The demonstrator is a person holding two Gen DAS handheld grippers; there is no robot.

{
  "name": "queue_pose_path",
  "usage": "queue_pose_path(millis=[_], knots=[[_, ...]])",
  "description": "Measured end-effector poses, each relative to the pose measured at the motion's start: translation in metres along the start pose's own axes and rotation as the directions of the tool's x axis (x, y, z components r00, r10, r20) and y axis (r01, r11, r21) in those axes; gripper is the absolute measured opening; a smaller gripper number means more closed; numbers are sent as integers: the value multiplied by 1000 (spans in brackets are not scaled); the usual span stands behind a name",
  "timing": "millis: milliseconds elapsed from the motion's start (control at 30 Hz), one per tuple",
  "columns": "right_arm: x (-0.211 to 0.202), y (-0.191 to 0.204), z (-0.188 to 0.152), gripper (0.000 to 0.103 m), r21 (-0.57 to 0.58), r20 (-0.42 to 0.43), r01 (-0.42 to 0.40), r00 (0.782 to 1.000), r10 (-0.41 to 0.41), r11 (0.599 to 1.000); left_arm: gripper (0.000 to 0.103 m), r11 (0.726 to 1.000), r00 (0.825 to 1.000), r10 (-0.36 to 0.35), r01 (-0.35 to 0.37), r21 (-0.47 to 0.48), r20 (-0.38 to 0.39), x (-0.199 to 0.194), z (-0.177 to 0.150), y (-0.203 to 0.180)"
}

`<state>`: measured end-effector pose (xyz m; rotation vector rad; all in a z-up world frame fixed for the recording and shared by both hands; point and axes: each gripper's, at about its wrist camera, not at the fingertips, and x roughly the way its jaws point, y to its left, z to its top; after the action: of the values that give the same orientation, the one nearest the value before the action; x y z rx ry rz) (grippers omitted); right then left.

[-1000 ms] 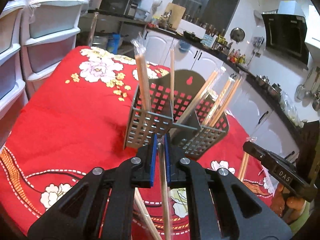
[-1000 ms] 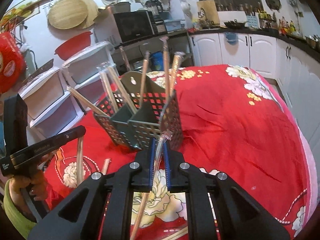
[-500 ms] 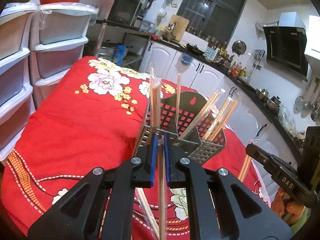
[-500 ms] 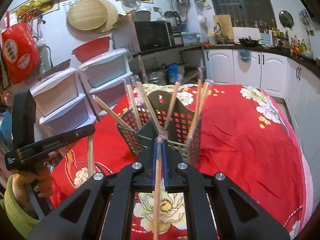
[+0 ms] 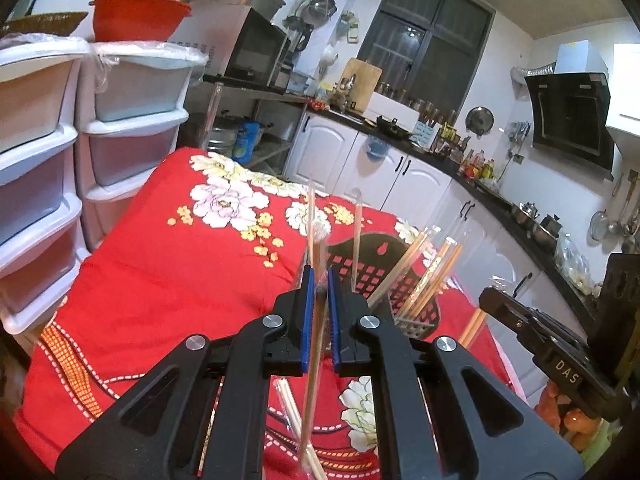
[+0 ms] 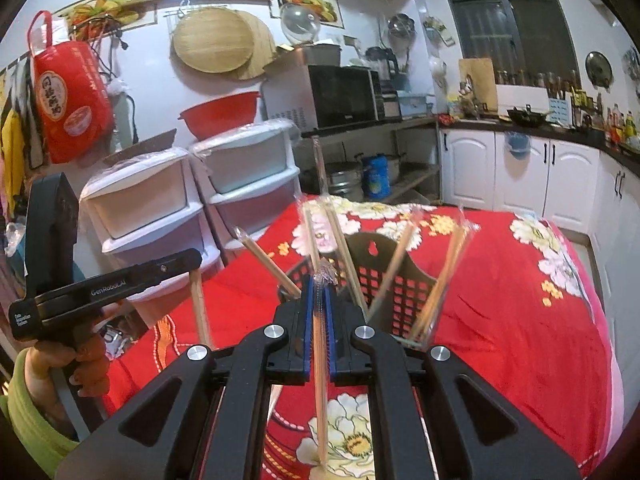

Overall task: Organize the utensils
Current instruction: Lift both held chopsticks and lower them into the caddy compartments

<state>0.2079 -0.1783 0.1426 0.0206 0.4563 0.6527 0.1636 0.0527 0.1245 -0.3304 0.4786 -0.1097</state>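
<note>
A dark perforated utensil basket (image 5: 416, 272) (image 6: 384, 276) stands on the red flowered tablecloth and holds several plastic-wrapped chopstick pairs leaning outward. My left gripper (image 5: 319, 280) is shut on a wrapped chopstick pair (image 5: 314, 344) that hangs down from its blue pads, just in front of and above the basket. My right gripper (image 6: 319, 292) is shut on another wrapped chopstick pair (image 6: 320, 380), held upright close before the basket. In the right wrist view the other gripper (image 6: 108, 288) shows at left with its chopsticks (image 6: 199, 308) hanging below it.
More wrapped chopsticks (image 5: 294, 412) lie on the cloth below the left gripper. White plastic drawer units (image 5: 60, 168) stand against the table's left side. Kitchen cabinets (image 5: 400, 176) and a counter run behind and to the right. A person's hand in a green sleeve (image 6: 44, 384) holds the other gripper.
Both grippers have risen with their chopstick pairs, so the basket now sits lower and partly behind the fingers. The right gripper has rolled and its chopsticks now hang straighter.
</note>
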Motion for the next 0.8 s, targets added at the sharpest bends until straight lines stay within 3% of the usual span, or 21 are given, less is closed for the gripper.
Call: queue_pose_path(millis=[800], knots=[[-20, -4, 55, 5, -10, 166, 23, 986, -21, 1000, 2, 996, 995, -58, 52, 68, 81, -2, 49, -30]])
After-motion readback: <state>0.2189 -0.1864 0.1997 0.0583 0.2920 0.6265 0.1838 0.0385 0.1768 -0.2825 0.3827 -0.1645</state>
